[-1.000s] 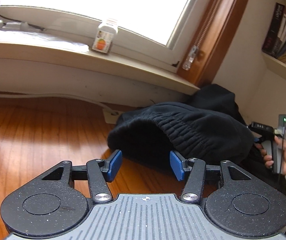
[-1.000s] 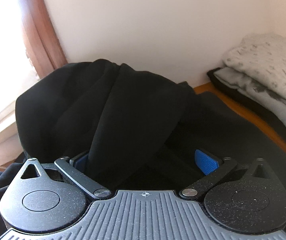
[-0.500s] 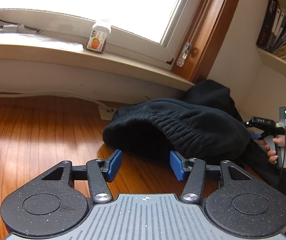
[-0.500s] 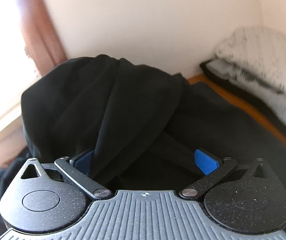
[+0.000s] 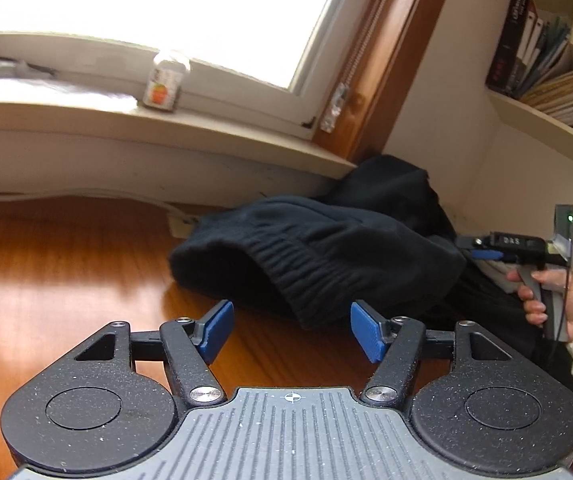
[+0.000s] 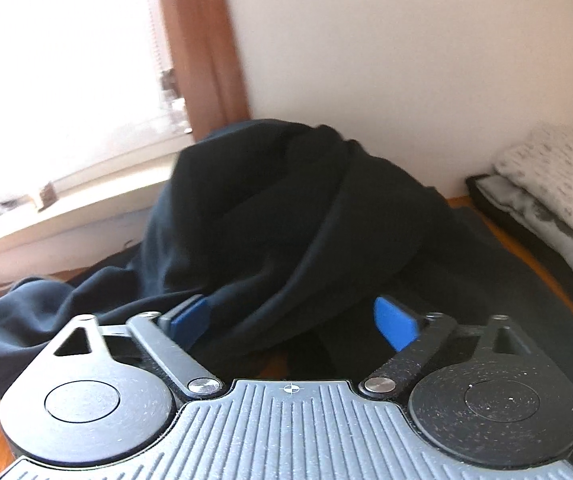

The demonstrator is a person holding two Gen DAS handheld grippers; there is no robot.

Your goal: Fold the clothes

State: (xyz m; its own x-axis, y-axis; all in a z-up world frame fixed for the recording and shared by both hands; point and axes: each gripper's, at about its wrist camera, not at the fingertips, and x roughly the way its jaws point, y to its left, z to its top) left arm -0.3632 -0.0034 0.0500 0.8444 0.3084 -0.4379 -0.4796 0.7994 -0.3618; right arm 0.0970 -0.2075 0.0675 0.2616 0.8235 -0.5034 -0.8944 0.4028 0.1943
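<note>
- Two handheld grippers in view. The left gripper [image 5: 291, 330] has its blue pads spread wide with nothing between them, held just above the wooden floor [image 5: 66, 272].
- One black garment [image 5: 326, 256], heaped on the floor directly ahead of the left gripper; its ribbed hem lies just beyond the blue pads, slightly toward the right pad, apart from both.
- The right gripper [image 6: 294, 320] has its jaws parted, with a thick fold of the same black garment [image 6: 286, 216] lying between the pads. The left pad [image 6: 188, 318] is partly buried in cloth; the right pad [image 6: 396, 322] stands clear of it. Not clamped on the fabric.
- From the left wrist view, the right gripper [image 5: 486, 254] sits at the far right edge of the heap, held by the person's right hand [image 5: 554, 300] with a cream cuff at the wrist.
- One windowsill [image 5: 86, 114] beyond the left gripper, carrying a small bottle [image 5: 164, 88] with an orange label, blurred.
- One brown wooden window frame [image 5: 386, 80] ahead and to the right of the left gripper.
- One shelf of books [image 5: 542, 68] at upper right of the left gripper.
- One stack of folded pale textiles [image 6: 554, 196] to the right of the right gripper, lying on a dark layer against the white wall [image 6: 406, 60].
</note>
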